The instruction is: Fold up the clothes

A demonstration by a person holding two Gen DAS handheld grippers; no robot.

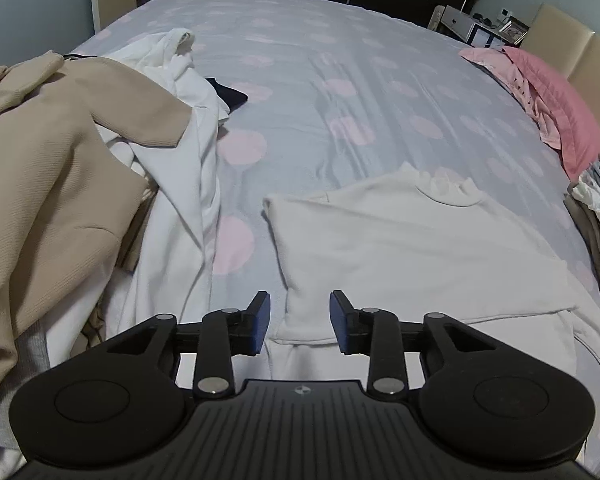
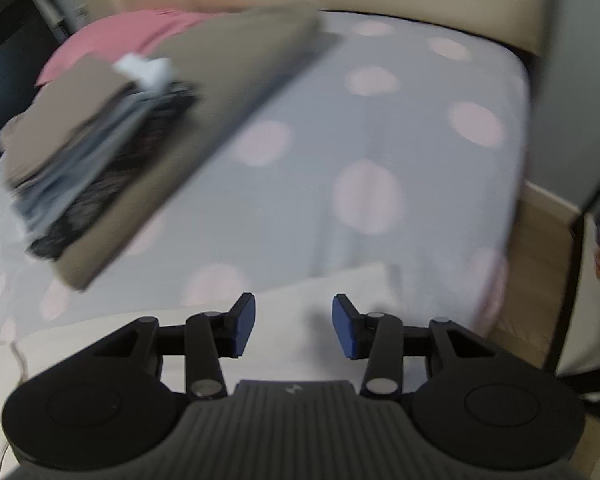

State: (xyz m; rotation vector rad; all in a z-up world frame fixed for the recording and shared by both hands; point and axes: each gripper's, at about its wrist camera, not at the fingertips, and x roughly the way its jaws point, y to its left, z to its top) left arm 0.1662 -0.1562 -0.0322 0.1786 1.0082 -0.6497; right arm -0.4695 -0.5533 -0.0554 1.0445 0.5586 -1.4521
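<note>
Lying flat: cream top [image 1: 400,240] | left gripper [image 1: 300,322] wide | right gripper [image 2: 294,326] wide

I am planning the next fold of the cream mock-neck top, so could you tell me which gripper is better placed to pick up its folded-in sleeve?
Left, probably. The left gripper, jaws open, points at the sleeve cuff of the cream mock-neck top. The right gripper is at another edge; its view is blurred.

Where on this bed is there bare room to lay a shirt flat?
The bedspread lies bare in the middle and far half, between the unfolded heap and the pink pillow. A bare strip runs between the heap and the white top. The folded stack crowds one edge.
</note>
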